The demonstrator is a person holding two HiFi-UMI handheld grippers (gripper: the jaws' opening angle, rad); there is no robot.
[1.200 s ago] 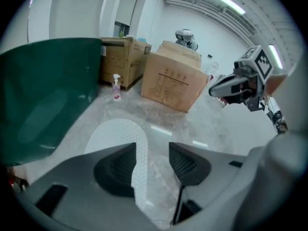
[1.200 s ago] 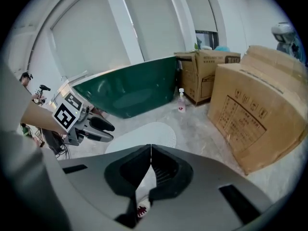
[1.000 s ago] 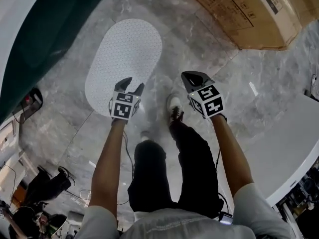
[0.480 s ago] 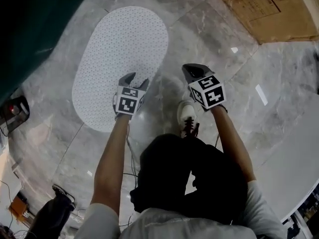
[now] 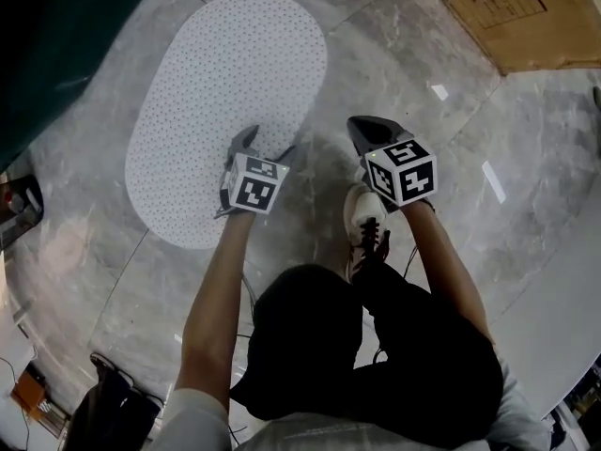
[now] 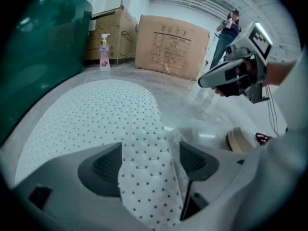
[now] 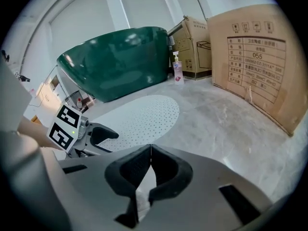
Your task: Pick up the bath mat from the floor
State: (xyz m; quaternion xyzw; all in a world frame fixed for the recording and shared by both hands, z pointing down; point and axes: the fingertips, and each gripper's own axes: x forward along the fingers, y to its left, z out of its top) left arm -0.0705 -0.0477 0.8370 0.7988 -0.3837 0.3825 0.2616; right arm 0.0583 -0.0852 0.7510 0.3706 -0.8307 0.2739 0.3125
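Crouched lower, left gripper (image 5: 268, 143) jaws newly spread over bath mat (image 5: 216, 83) edge, right gripper (image 5: 364, 126) closed, empty

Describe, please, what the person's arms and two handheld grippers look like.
The left gripper and right gripper both have grey bodies, dark ribbed pads and a white cube with black square markers. Thin dark cables trail from them. The arms are bare below short light grey sleeves. The left jaws have just been opening, the bath mat's edge showing between them.
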